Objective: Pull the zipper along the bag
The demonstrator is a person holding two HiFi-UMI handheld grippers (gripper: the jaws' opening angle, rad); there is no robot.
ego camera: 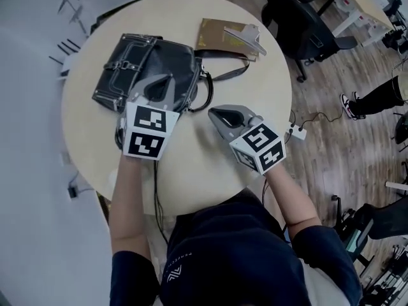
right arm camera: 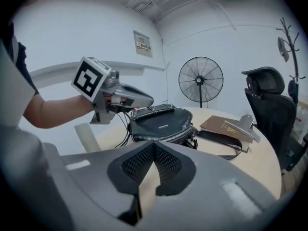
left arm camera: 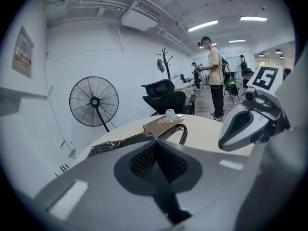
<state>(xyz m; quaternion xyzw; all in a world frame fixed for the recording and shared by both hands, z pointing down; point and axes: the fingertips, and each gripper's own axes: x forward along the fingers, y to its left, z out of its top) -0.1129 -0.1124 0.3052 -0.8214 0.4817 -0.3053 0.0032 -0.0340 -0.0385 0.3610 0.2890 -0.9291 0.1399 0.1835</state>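
Observation:
A black leather bag (ego camera: 150, 65) lies on the round table (ego camera: 255, 88), its strap trailing to the right. In the right gripper view the bag (right arm camera: 161, 121) shows a silver zipper (right arm camera: 175, 136) along its near edge. My left gripper (ego camera: 164, 80) hovers over the bag's near right part with its jaws shut and nothing between them; the left gripper view (left arm camera: 155, 146) shows the same. My right gripper (ego camera: 214, 113) is shut and empty too, held over bare tabletop to the right of the bag, apart from it.
A brown notebook (ego camera: 223, 36) with a metal clip lies at the table's far side, beside the strap. Black office chairs (ego camera: 299, 18) stand beyond the table. A standing fan (left arm camera: 94, 101) is by the wall. A person (left arm camera: 215, 76) stands farther off.

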